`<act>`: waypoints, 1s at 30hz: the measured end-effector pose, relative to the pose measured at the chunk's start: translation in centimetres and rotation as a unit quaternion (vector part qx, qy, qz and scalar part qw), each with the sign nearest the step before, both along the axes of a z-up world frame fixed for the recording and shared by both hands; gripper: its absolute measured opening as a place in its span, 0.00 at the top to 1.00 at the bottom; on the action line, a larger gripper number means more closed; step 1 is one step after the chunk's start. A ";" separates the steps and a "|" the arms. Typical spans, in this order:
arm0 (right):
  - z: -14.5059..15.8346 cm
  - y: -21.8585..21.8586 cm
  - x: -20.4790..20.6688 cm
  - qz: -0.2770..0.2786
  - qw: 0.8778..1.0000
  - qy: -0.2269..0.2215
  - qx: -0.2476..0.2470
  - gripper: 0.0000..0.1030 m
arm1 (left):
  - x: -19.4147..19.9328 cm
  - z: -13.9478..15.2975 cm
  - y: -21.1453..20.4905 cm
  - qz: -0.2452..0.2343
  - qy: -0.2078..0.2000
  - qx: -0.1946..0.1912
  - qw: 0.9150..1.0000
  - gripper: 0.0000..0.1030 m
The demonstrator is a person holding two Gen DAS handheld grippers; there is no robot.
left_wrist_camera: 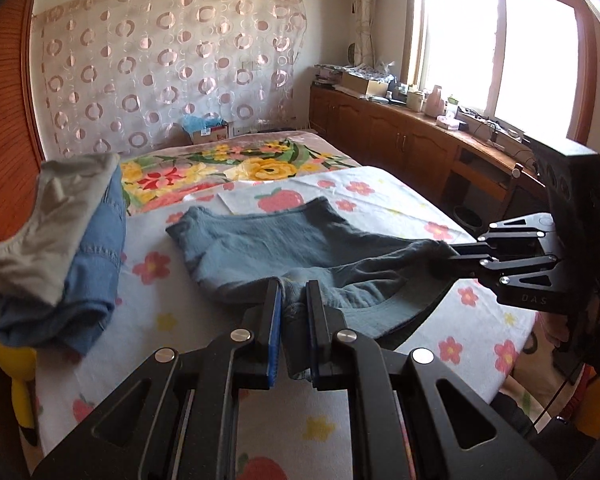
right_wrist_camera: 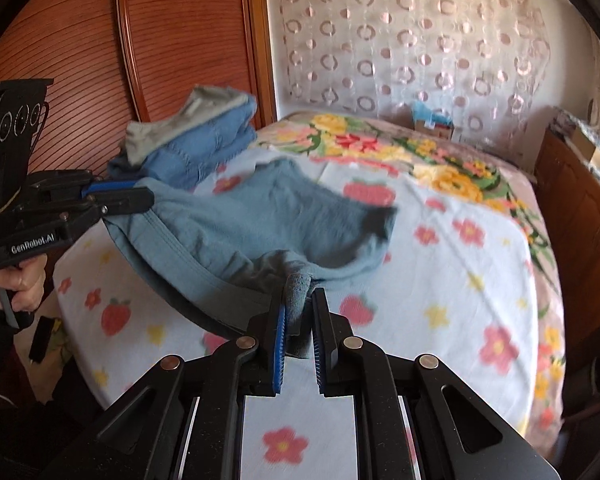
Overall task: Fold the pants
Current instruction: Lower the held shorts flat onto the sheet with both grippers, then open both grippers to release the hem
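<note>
Holding the blue-grey pants (left_wrist_camera: pixel 268 248) stretched between both tools, the person is laying them down on the bed (left_wrist_camera: pixel 380 196), which is covered with a sheet of flowers and strawberries. The left gripper (left_wrist_camera: pixel 294 312) is pinching a bunched edge of the cloth, its jaws pressed close on the fabric; the right gripper (right_wrist_camera: pixel 300 308) is doing the same with another bunched corner. Between the two grips the near edge is hanging slightly raised, while the far part of the garment is already resting flat on the sheet. The step in hand is looking like the spreading-out that comes before the first fold, or the landing of a fold; which one is hard to tell. A pile of folded clothes (left_wrist_camera: pixel 64 248) is sitting near the pants on the left side of the bed. Next, the near edge is needing to be set down without slack, then let go so the cloth is lying smooth.
</note>
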State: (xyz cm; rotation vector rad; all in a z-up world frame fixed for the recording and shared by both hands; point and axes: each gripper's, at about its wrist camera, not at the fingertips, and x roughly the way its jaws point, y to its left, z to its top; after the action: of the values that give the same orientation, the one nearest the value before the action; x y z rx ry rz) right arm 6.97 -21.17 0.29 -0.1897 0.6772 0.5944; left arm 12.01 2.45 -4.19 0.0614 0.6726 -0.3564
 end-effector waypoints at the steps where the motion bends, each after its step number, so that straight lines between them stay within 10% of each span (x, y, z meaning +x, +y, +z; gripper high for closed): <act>1: -0.3 0.0 0.1 -0.001 1.000 0.006 0.001 0.89 | -0.5 -0.5 0.1 0.002 0.004 -0.002 1.000 0.88; 21: -4.2 -0.7 -0.1 -0.042 0.997 0.053 0.023 0.82 | -4.0 -7.7 0.5 0.036 0.079 -0.002 0.996 0.83; 30: -4.4 -1.6 -1.7 -0.059 0.998 0.029 0.019 0.78 | -3.7 -7.7 1.1 0.056 0.078 0.013 0.995 0.48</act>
State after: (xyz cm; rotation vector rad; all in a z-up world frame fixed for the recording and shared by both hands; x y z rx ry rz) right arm 5.27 -22.75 -4.08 -0.0965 0.7266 0.5013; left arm 8.26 3.58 -11.92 0.0203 0.8316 -0.2468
